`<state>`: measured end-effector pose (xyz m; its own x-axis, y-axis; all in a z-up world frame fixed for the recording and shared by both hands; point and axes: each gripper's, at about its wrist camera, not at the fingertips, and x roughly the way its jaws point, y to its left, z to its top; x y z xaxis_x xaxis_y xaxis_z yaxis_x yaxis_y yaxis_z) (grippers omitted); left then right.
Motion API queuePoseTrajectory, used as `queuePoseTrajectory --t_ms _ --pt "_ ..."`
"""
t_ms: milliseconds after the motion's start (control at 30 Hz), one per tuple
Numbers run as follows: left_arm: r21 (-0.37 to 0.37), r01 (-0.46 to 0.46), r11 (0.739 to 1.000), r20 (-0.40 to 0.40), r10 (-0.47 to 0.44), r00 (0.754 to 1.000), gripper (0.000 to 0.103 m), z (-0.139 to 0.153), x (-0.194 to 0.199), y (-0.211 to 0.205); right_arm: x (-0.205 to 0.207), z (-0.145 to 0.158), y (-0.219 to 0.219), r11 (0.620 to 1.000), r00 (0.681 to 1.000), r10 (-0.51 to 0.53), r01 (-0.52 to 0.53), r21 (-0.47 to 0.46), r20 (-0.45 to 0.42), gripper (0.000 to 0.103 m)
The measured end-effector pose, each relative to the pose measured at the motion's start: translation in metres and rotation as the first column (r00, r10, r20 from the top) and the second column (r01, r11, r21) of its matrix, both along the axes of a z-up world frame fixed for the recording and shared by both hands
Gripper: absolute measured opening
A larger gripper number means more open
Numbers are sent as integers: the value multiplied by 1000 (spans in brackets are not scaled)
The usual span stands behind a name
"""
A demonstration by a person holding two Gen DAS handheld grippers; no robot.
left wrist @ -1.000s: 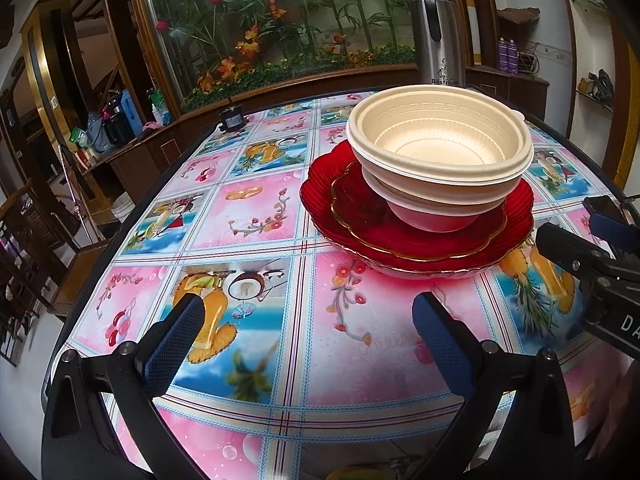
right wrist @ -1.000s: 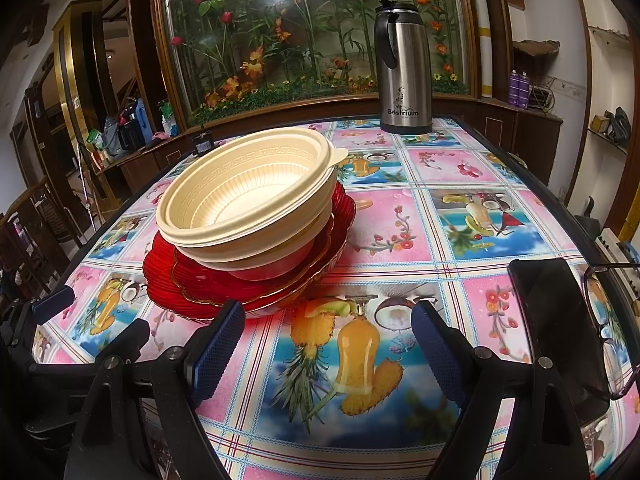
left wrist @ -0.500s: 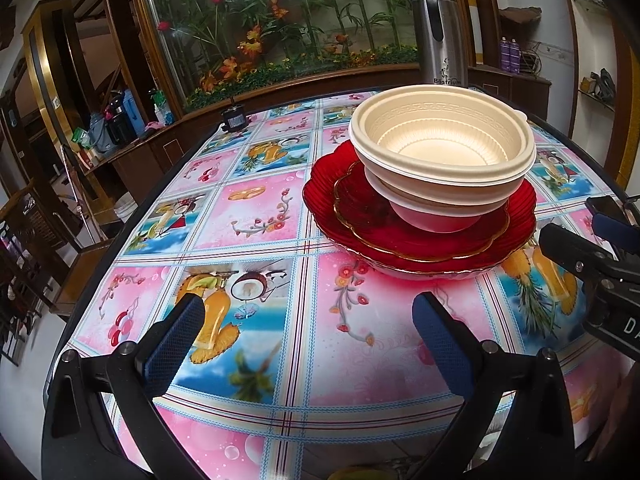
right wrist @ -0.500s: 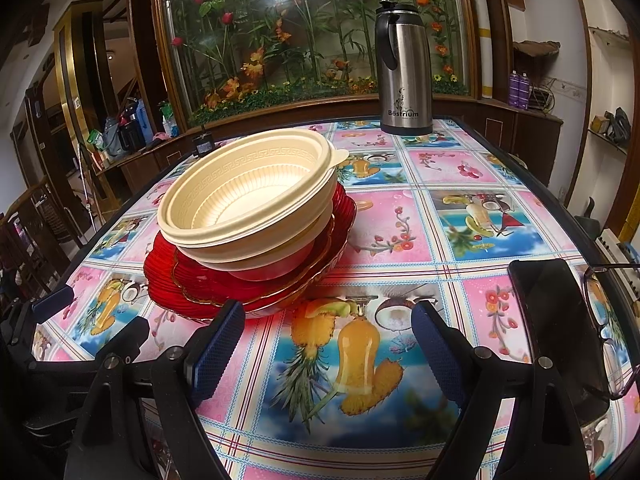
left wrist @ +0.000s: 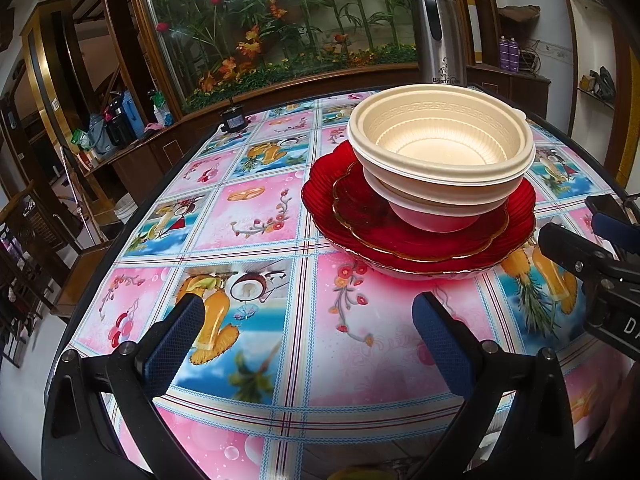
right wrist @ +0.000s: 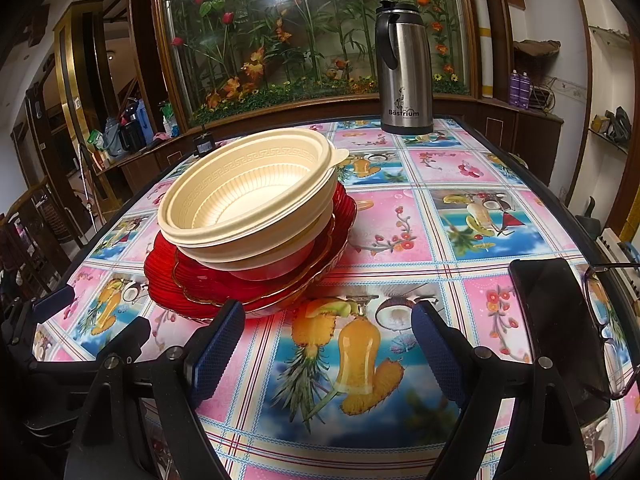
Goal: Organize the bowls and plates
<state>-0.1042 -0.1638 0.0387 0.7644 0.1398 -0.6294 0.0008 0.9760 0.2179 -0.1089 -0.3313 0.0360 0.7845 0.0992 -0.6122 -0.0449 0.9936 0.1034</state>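
Both views are sharply focused and evenly lit from overhead; edges are bent and darkened, and lamp glints are seen on the glass panel (right wrist: 312, 32).

Glossy red plates (left wrist: 416, 248), matt bowls (left wrist: 440, 148)

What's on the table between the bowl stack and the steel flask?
Nothing: the right wrist view shows only bare tablecloth between the bowl stack and the steel flask.

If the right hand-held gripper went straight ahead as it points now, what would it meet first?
Probably nothing soon: the open right hand-held gripper points over bare tablecloth. The plate stack lies left of its line; the steel flask stands far ahead, slightly right.
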Motion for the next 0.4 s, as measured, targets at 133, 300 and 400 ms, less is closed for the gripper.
queuePoseTrajectory --t_ms 133,300,400 --pt "1 2 1000 -2 -2 1000 103 0 0 0 1 0 -1 1000 1000 0 0 1 0 87" --pt "-2 23 1000 -16 -23 1000 103 1 0 -1 1 0 -1 1000 1000 0 0 2 0 87" --pt "14 -6 1000 -1 6 1000 103 2 0 1 0 1 0 1000 1000 -1 1 2 0 87"
